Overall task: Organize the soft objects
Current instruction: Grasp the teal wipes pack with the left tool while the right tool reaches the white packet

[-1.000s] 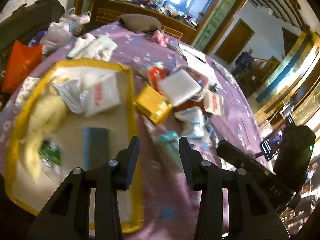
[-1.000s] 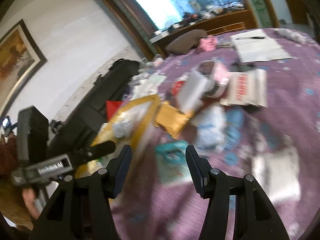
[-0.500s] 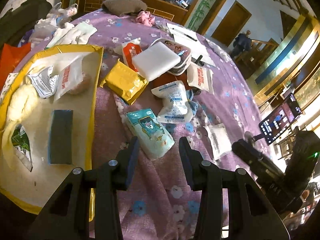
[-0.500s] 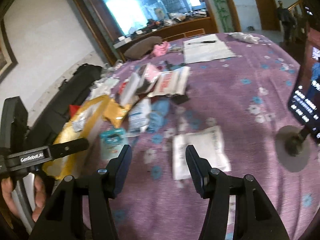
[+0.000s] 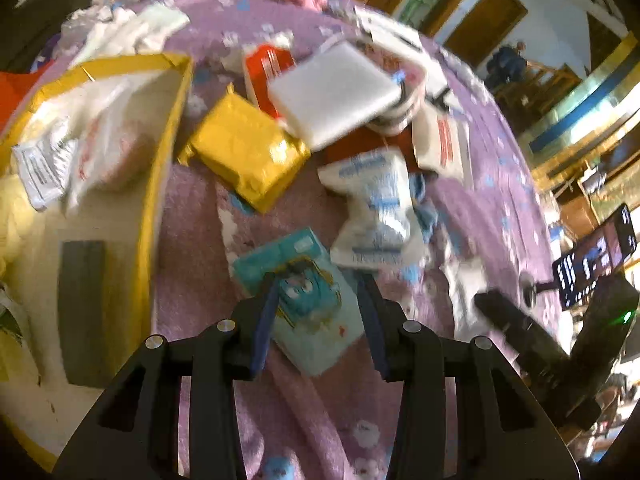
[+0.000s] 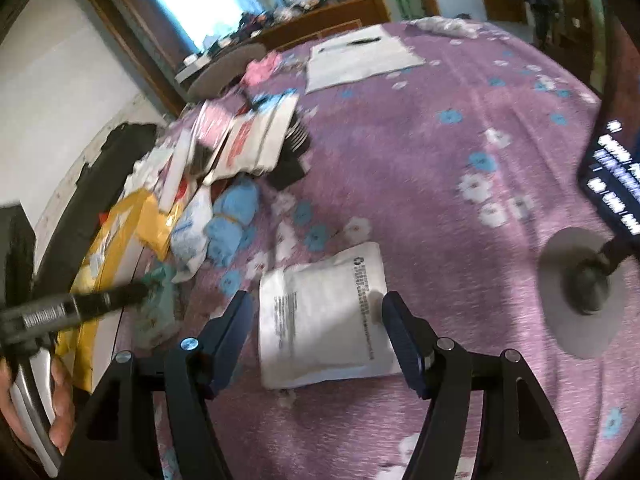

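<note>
Soft packs lie scattered on a purple flowered tablecloth (image 6: 400, 168). In the left wrist view a teal tissue pack (image 5: 308, 304) lies on the cloth between the fingertips of my left gripper (image 5: 316, 284), which stands open and straddles it without the pads clearly pressing. In the right wrist view a flat white pouch (image 6: 324, 312) lies between the fingers of my right gripper (image 6: 316, 312); its jaws are opening wide, clear of the pouch's sides. A yellow-rimmed tray (image 5: 160, 184) at the left holds a grey sponge (image 5: 82, 308) and white bags.
Beyond the teal pack are a yellow pack (image 5: 248, 152), a white foam pad (image 5: 332, 92) and a white-blue pouch (image 5: 376, 208). A phone on a round stand (image 6: 584, 280) is at the right. Papers with a pen (image 6: 360, 56) lie at the far side. A hand (image 6: 40, 400) holds the left gripper.
Both grippers came down and forward toward the cloth. The left one now straddles the teal pack; the right one sits over the white pouch with its jaws spread wider.
</note>
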